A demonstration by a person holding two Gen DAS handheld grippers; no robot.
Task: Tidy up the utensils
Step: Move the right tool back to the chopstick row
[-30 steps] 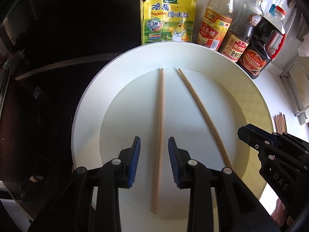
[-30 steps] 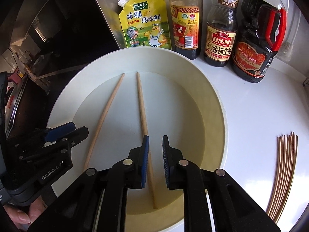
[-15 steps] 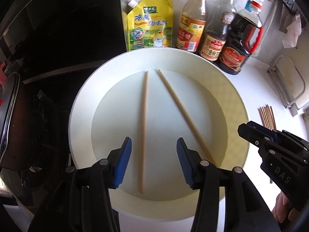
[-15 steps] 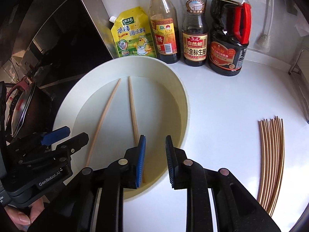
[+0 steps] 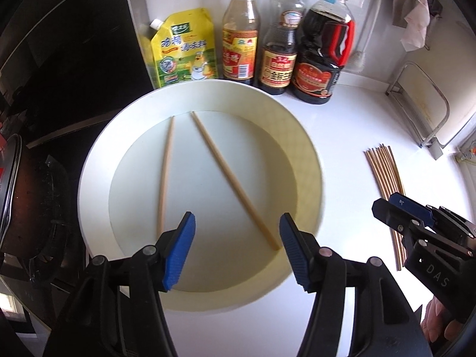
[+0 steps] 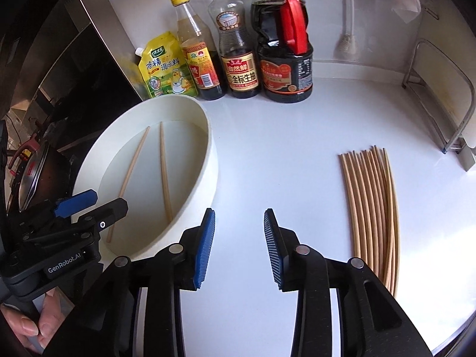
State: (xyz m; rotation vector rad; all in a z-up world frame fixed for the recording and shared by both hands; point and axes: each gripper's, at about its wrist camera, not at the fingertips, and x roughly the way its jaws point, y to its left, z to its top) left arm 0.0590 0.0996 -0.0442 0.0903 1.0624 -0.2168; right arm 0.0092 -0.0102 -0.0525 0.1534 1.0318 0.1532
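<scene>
Two wooden chopsticks lie loose in a wide white bowl [image 5: 98, 160], one [image 5: 165, 175] on the left and one [image 5: 235, 181] slanting to the right; the right wrist view shows them too [image 6: 164, 169] in the bowl [image 6: 208, 136]. My left gripper [image 5: 236, 247] hovers over the bowl's near edge, its jaws opening with nothing between them. My right gripper [image 6: 239, 244] is above the bare white counter beside the bowl, jaws also opening and empty. A bundle of several chopsticks [image 6: 372, 208] lies on the counter to its right, and appears as a chopstick bundle [image 5: 383, 175] in the left wrist view.
A yellow seasoning pouch [image 6: 166, 65] and three sauce bottles [image 6: 241, 56] stand along the back wall. A dark stove with a pot [image 5: 26, 196] is left of the bowl. A metal rack [image 6: 440, 98] stands at the back right. A hand holds each gripper.
Both grippers opened and drew back from the chopsticks they were over in the bowl. The right gripper moved right onto the counter; the left pulled back and up.
</scene>
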